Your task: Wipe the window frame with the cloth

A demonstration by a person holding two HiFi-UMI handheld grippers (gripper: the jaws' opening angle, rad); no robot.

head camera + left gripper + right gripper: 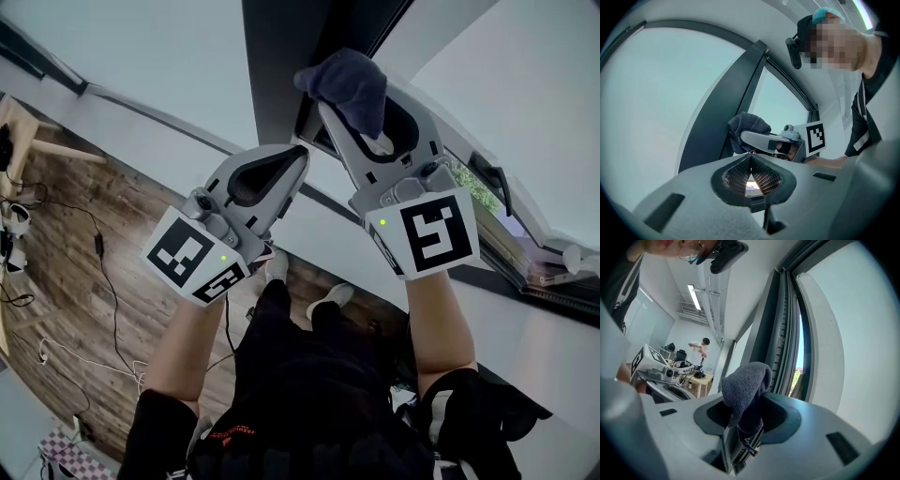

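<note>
Closest are the fingers of my right gripper (751, 420), closed on the grey cloth (746, 383). Its bunched part stands out past the fingertips, close to the dark window frame (780, 329). My left gripper (751, 161) has its fingers pressed together on nothing, beside the right one. I judge the cloth soft, light and limp; a hold deep on the fold should leave a pad free for wiping.

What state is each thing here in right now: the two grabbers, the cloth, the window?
Left gripper: shut, holding nothing.
Right gripper: shut on the cloth.
Cloth: bunched up, seemingly pressed against the window frame.
Window: open a crack, outdoors showing through the gap.
</note>
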